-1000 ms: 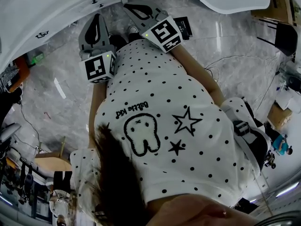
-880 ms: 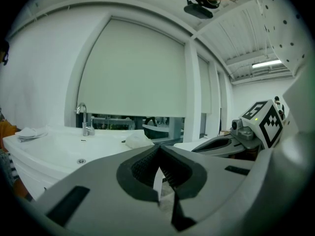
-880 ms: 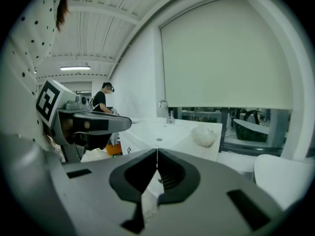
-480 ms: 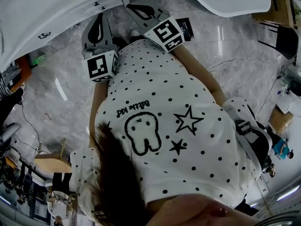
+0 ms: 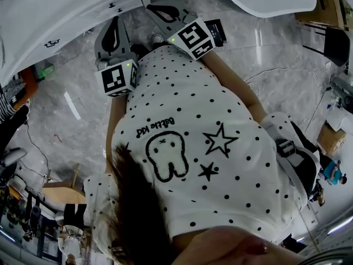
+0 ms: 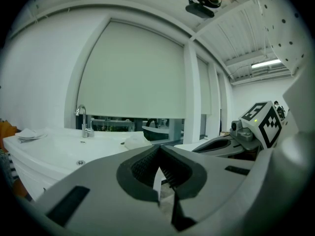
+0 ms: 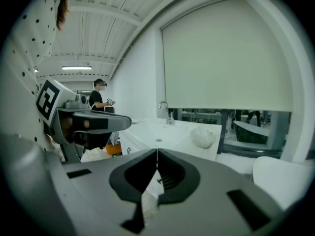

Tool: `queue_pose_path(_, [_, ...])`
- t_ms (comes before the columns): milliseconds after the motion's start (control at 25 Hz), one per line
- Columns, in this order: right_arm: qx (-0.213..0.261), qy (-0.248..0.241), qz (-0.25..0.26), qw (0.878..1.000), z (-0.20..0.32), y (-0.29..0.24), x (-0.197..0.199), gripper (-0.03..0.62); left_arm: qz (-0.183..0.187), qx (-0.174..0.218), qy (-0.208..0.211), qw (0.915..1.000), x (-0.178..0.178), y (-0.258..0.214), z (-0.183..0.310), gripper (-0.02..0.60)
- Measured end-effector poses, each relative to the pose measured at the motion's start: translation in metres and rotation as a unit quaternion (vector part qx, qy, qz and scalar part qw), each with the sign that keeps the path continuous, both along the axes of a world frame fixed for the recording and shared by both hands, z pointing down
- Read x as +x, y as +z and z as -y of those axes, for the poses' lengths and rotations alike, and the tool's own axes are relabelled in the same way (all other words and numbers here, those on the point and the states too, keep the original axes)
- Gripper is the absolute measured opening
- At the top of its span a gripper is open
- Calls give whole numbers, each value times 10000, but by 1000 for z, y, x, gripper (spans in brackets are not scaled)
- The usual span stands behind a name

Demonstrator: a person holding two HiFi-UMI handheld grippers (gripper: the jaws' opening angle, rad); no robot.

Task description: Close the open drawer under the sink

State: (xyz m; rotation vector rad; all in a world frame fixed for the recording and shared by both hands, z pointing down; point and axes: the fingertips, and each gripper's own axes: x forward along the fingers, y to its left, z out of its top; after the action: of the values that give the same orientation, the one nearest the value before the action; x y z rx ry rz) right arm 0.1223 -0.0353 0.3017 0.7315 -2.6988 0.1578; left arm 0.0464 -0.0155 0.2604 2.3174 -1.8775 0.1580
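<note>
Grey marble floor (image 5: 276, 65) | white sink counter (image 5: 55, 10) | left gripper (image 6: 158, 149) clenched, empty | right gripper (image 7: 157, 151) clenched, empty

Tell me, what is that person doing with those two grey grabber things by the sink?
A person in a spotted white shirt stands in front of the white sink cabinet and holds a grabber in each hand. The left gripper and the right gripper both point toward the cabinet, side by side. Each has its fingers shut with nothing between them, and neither one touches the cabinet. From these views I can't tell whether a drawer is open.
</note>
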Motion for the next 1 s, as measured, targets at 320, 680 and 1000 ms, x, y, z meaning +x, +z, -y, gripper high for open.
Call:
queue_pose_path(320, [-38,35,-12,10000,-3,0,0,15,-48,-151,39,9999,1,4,-4,5])
queue_pose_path(680, [-42,56,-15,10000,-1,-1,-1,15,-52,-156,23,9999,-1,3,-3,5])
queue_pose_path(1000, [-43,56,-21,10000,0,-1,-1,15,-68,-153,19,9999,-2,2,-2,5])
